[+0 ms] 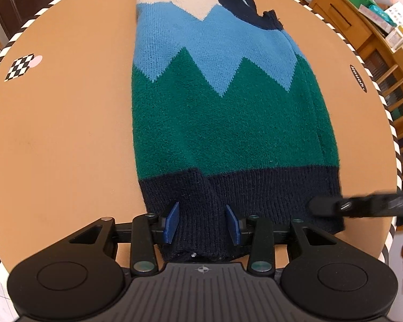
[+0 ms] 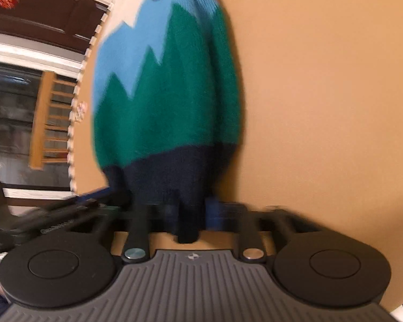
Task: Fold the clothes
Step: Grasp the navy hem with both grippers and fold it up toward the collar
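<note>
A knitted sweater [image 1: 222, 123] with cream, light blue, green and navy zigzag bands lies lengthwise on the round tan table [image 1: 67, 134], sleeves folded in. My left gripper [image 1: 202, 222] is at the navy hem, its blue pads [image 1: 171, 222] apart on either side of a hem section, still open. My right gripper [image 2: 190, 214] has the navy hem [image 2: 188, 209] bunched between its fingers and looks shut on it; that view is blurred. The right gripper also shows in the left wrist view [image 1: 362, 205] at the hem's right corner.
The table has a black-and-white checked rim [image 1: 10, 43] and a checkered marker [image 1: 20, 67]. Wooden shelves and a cabinet [image 1: 362, 26] stand beyond the table's right side. A wooden rack [image 2: 53, 120] and dark doors lie past the table edge in the right wrist view.
</note>
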The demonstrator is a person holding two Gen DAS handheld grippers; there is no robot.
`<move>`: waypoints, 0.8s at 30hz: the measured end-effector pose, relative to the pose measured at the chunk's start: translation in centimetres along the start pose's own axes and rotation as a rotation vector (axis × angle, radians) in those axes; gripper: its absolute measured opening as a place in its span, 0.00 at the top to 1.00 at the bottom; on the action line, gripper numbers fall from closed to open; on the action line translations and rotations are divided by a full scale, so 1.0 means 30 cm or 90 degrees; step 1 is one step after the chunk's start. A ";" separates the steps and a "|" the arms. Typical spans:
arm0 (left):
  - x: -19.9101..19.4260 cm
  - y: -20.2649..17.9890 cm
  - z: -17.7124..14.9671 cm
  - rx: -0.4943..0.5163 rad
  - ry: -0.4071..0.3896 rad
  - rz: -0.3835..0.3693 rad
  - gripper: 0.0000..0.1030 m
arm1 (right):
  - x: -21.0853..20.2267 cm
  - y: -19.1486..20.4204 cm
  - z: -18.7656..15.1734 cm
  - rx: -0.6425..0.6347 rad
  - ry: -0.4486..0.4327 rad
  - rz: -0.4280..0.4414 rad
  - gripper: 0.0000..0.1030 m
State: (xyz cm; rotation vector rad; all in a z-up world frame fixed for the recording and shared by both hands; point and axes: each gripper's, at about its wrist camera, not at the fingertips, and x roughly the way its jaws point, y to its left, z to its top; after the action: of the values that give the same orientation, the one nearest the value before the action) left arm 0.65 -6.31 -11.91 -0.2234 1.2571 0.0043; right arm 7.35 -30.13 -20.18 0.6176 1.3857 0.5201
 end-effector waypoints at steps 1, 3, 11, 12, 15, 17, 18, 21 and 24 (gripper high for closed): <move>-0.002 0.007 0.004 -0.005 0.000 -0.006 0.59 | -0.004 -0.005 -0.003 0.007 -0.001 0.004 0.85; -0.019 0.038 0.008 -0.027 0.000 -0.025 0.59 | -0.027 -0.007 -0.005 0.017 -0.010 0.010 0.86; -0.098 0.249 -0.044 -0.188 -0.003 -0.085 0.29 | -0.131 0.022 0.026 0.067 -0.025 0.123 0.87; -0.088 0.272 -0.059 -0.217 0.009 -0.112 0.29 | -0.138 0.024 0.035 0.079 -0.025 0.145 0.87; -0.040 0.317 -0.105 -0.296 0.045 -0.201 0.29 | -0.149 0.049 0.057 0.092 -0.024 0.171 0.87; -0.006 0.323 -0.126 -0.330 0.056 -0.247 0.28 | -0.154 0.074 0.071 0.090 -0.022 0.180 0.87; 0.010 0.323 -0.133 -0.344 0.058 -0.268 0.27 | -0.150 0.091 0.077 0.088 -0.021 0.182 0.87; 0.053 0.321 -0.145 -0.385 0.049 -0.312 0.21 | -0.150 0.117 0.085 0.080 -0.017 0.177 0.87; 0.085 0.322 -0.140 -0.403 0.029 -0.327 0.24 | -0.164 0.108 0.082 0.080 -0.016 0.170 0.87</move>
State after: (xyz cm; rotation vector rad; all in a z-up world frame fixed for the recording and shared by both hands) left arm -3.73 2.13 -17.14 -1.0941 1.1833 -0.0462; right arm 9.25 -31.26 -14.20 0.9169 1.3268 0.6384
